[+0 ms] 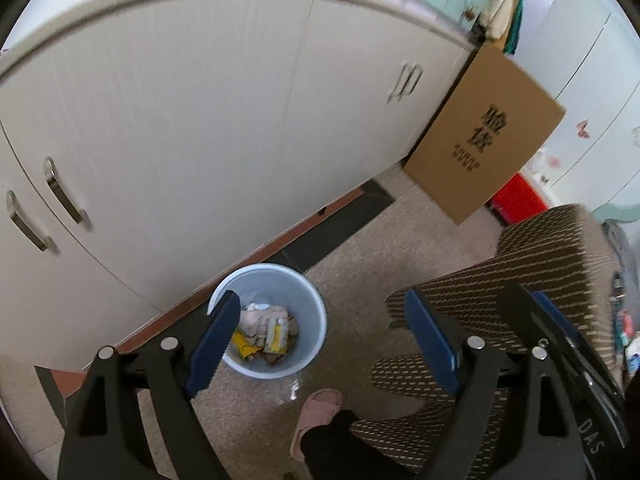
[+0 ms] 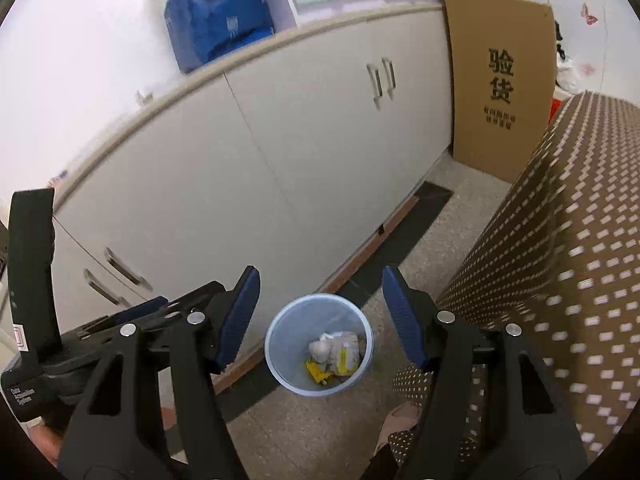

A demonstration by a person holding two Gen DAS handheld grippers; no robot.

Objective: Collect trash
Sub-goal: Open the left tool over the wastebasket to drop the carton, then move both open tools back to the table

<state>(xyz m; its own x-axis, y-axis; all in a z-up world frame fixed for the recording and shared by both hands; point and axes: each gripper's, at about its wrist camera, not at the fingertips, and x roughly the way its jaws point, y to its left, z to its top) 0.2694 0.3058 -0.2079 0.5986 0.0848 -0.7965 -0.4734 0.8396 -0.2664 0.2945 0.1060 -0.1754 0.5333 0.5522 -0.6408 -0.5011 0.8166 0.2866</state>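
Observation:
A light blue bin (image 1: 318,312) stands on the speckled floor by the cabinet base. In it lies trash (image 1: 266,328): crumpled pale paper and yellow wrappers. My left gripper (image 1: 324,340) hangs above the bin, open wide, with nothing between its blue pads (image 1: 216,344). In the right wrist view the same bin (image 2: 276,336) sits below, with the trash (image 2: 336,350) on its bottom. My right gripper (image 2: 320,320) is over it, open and holding nothing.
White cabinet doors (image 1: 200,120) run along the left. A flat cardboard box (image 1: 480,136) leans at their far end. A brown patterned sofa (image 2: 560,240) fills the right. A pink slipper (image 1: 316,408) lies near the bin. A blue pack (image 2: 220,20) sits on the counter.

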